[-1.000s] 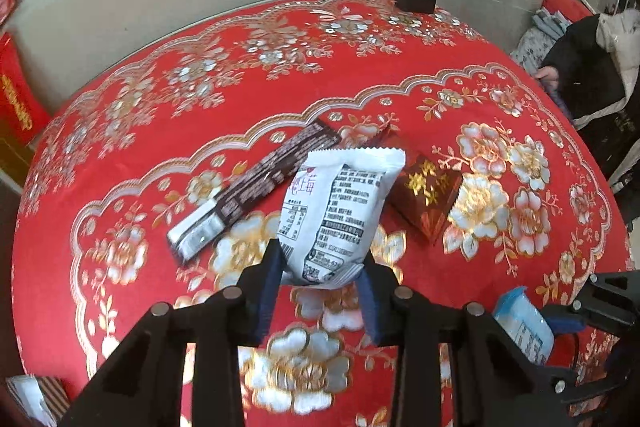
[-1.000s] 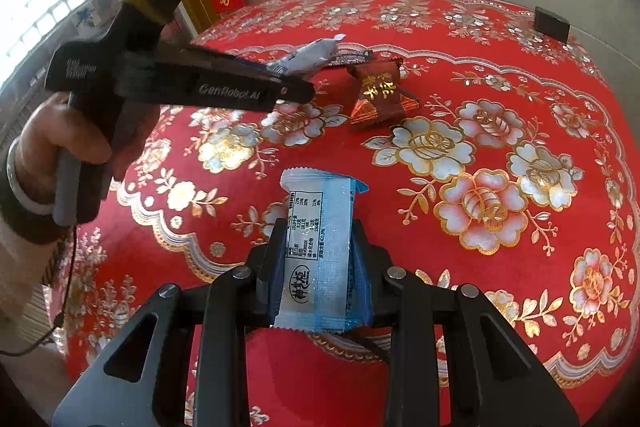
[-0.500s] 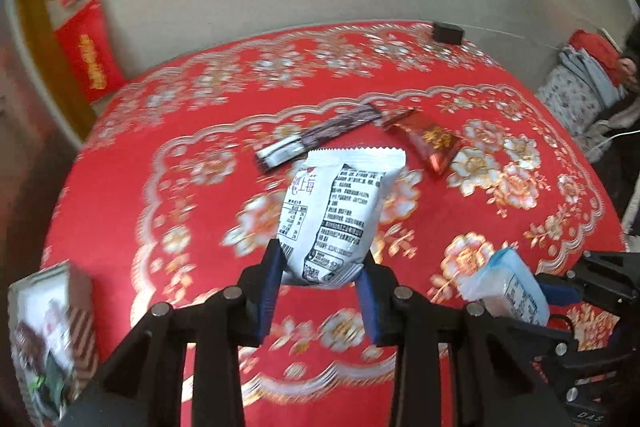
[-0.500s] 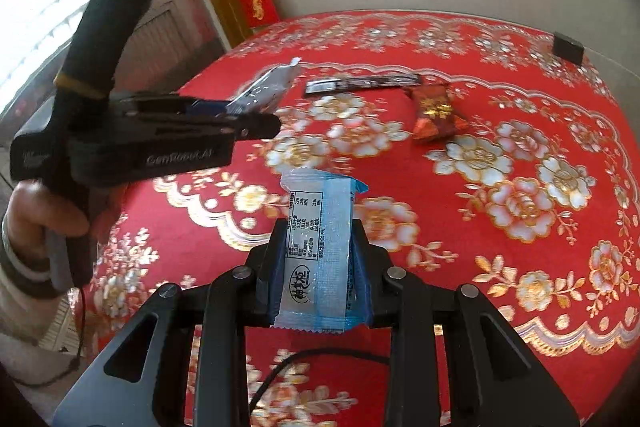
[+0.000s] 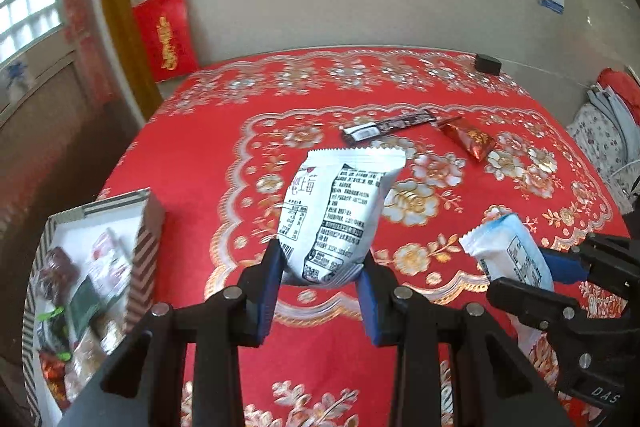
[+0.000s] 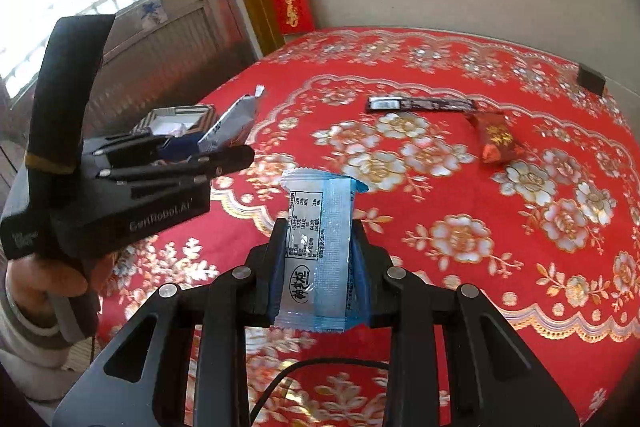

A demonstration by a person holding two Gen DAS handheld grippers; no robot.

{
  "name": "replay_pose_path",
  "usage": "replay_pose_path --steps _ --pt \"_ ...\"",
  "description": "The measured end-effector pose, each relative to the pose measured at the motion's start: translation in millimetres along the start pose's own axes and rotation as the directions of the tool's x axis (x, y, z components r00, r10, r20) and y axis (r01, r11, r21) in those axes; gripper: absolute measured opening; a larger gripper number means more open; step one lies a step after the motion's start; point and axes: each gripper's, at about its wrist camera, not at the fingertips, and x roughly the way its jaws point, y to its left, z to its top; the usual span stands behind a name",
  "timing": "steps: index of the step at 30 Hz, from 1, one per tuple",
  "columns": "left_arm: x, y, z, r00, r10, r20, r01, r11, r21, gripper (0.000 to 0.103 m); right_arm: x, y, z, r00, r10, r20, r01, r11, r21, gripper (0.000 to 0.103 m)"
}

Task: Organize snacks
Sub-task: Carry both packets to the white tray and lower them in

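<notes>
- The left hand-held gripper (image 5: 322,267) pinches the bottom of a white pouch (image 5: 338,215) printed with black text, holding it upright above the red flowered table (image 5: 192,163).
- The right hand-held gripper (image 6: 318,259) clamps a blue-and-white packet (image 6: 320,255) between its blue pads (image 6: 275,279), also upright and off the table.
- From the left wrist view that packet (image 5: 510,259) and the right gripper (image 5: 548,279) sit at the right edge, near the left one.
- A striped box (image 5: 150,223) stands at the table's left edge, holding several wrapped snacks; they are too blurred to name.
- Far across the table lie a dark bar (image 5: 388,127) and a red candy (image 5: 468,139), close to each other, the bar on the left.
- A small black block (image 5: 487,63) rests at the table's far rim.
- The right wrist view shows the left gripper (image 6: 236,143) side-on with its pouch (image 6: 232,123), the box (image 6: 176,119) just behind.
</notes>
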Motion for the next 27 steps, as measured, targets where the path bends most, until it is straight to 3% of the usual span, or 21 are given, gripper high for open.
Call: replay_pose_path --steps 4,15,27 --pt "-15.1 12.9 -7.1 0.998 0.048 0.044 -0.047 0.999 -0.017 0.037 -0.9 19.5 5.0 1.000 0.010 0.009 -0.010 0.999 -0.034 0.028" --pt "-43.3 59.3 -24.9 0.990 0.103 0.095 -0.093 0.991 -0.100 0.037 8.5 68.3 17.8 0.998 0.057 0.003 -0.056 0.993 -0.108 0.028" --pt "-57.8 136.1 -54.3 0.976 0.208 0.064 -0.190 0.957 -0.219 0.037 39.8 130.1 35.1 0.989 0.141 -0.038 -0.146 0.971 -0.192 0.028"
